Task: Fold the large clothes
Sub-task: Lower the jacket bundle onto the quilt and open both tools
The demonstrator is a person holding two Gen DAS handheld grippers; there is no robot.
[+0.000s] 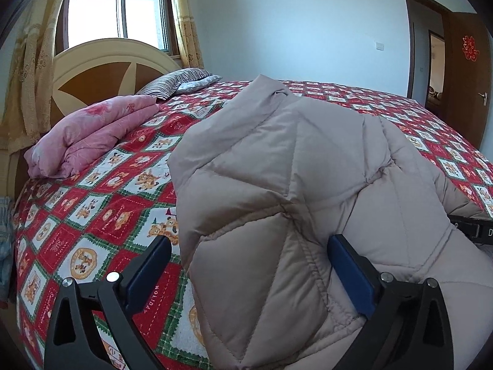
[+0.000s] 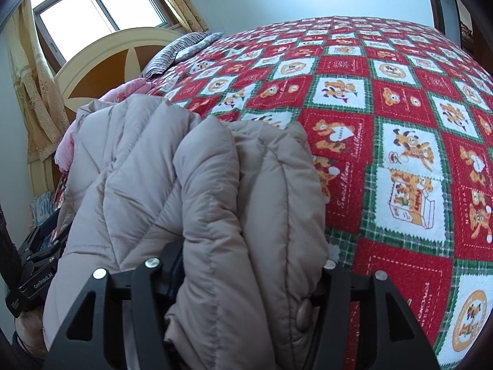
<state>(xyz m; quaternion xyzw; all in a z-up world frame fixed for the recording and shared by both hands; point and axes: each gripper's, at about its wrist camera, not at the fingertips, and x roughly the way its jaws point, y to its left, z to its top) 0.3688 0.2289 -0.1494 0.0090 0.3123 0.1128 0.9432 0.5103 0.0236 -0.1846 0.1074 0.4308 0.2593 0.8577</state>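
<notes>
A beige quilted puffer jacket (image 1: pixel 292 160) lies on the red patterned bed cover (image 1: pixel 101 209), filling the middle and right of the left wrist view. My left gripper (image 1: pixel 249 265) is open; its right blue pad (image 1: pixel 348 274) is against the jacket and its left pad (image 1: pixel 148 271) is apart over the cover. In the right wrist view the bunched jacket (image 2: pixel 215 185) fills the space between my right gripper's fingers (image 2: pixel 246 271); the pads are mostly hidden by fabric. The jaws stand wide around a thick fold with a snap button (image 2: pixel 303 314).
A folded pink quilt (image 1: pixel 92 135) and a striped pillow (image 1: pixel 175 83) lie near the round headboard (image 1: pixel 101 64). A window with curtains is behind. An open wooden door (image 1: pixel 462 71) is at the far right. The left gripper's body (image 2: pixel 34 274) shows at the right wrist view's left edge.
</notes>
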